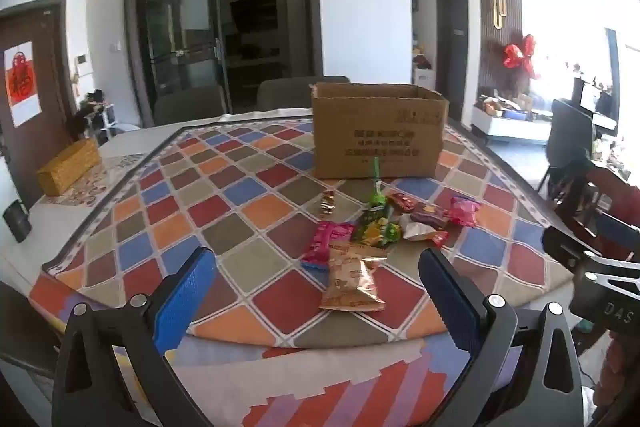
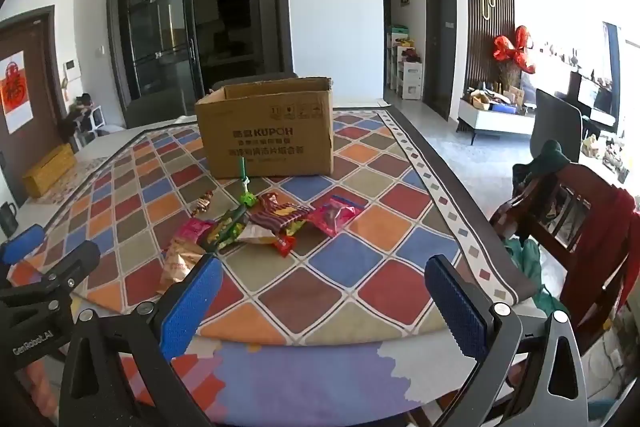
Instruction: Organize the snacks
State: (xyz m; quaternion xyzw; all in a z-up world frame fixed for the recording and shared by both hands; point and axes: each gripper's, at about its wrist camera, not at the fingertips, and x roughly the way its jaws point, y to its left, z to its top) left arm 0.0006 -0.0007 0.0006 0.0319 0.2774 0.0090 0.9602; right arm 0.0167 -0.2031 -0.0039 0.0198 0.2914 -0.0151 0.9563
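Several snack packets lie in a loose heap on a diamond-patterned cloth, in front of an open cardboard box point(image 1: 378, 131) point(image 2: 266, 131). Nearest is a tan crinkled packet point(image 1: 354, 277) point(image 2: 178, 261), then a pink packet point(image 1: 326, 241), a green packet point(image 1: 376, 223) point(image 2: 230, 225), a maroon bar point(image 1: 428, 215) and a pink bag point(image 2: 334, 215). My left gripper point(image 1: 318, 289) hangs open over the near table edge, the tan packet lying just beyond its fingers. My right gripper point(image 2: 328, 297) is open too, to the right of the heap, nothing between its pads.
A yellow woven box point(image 1: 68, 167) and a dark mug point(image 1: 16, 221) sit at the table's left. A wooden chair point(image 2: 568, 223) draped with clothes stands at the right edge. Grey chairs stand behind the table. The patterned cloth point(image 2: 360, 239) covers most of the tabletop.
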